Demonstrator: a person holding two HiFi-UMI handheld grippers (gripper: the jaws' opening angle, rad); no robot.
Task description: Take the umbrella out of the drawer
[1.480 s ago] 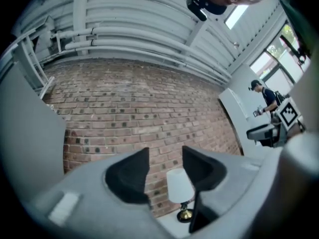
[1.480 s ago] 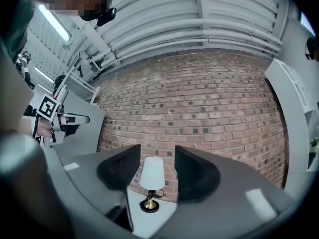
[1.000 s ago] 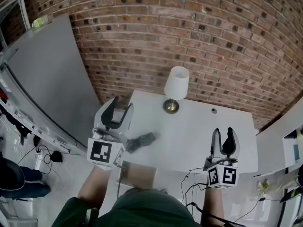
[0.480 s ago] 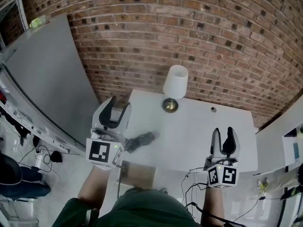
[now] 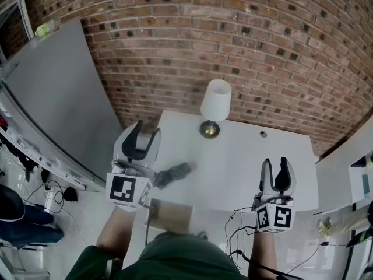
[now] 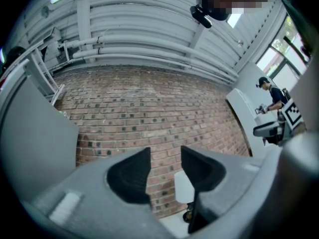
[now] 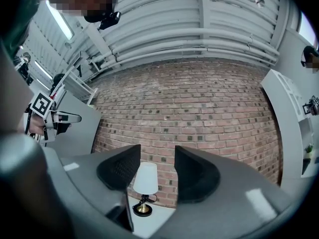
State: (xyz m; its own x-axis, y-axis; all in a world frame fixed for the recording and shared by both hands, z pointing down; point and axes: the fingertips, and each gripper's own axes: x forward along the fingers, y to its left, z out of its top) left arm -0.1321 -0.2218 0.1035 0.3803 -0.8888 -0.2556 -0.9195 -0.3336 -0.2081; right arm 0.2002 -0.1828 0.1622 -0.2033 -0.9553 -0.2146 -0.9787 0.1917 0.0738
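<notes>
A brick wall (image 5: 233, 51) backs a white tabletop (image 5: 250, 174), with a white-shaded table lamp (image 5: 215, 107) on a brass foot standing at the far edge. The folded dark grey umbrella (image 5: 173, 174) lies flat on the tabletop near its left front corner, out of the drawer (image 5: 170, 216) (which stands pulled out below the front edge). The left tool (image 5: 147, 130) hovers just beside the umbrella, jaws a little apart and holding nothing. The right tool (image 5: 274, 163), well apart over the right side, is likewise parted and empty
</notes>
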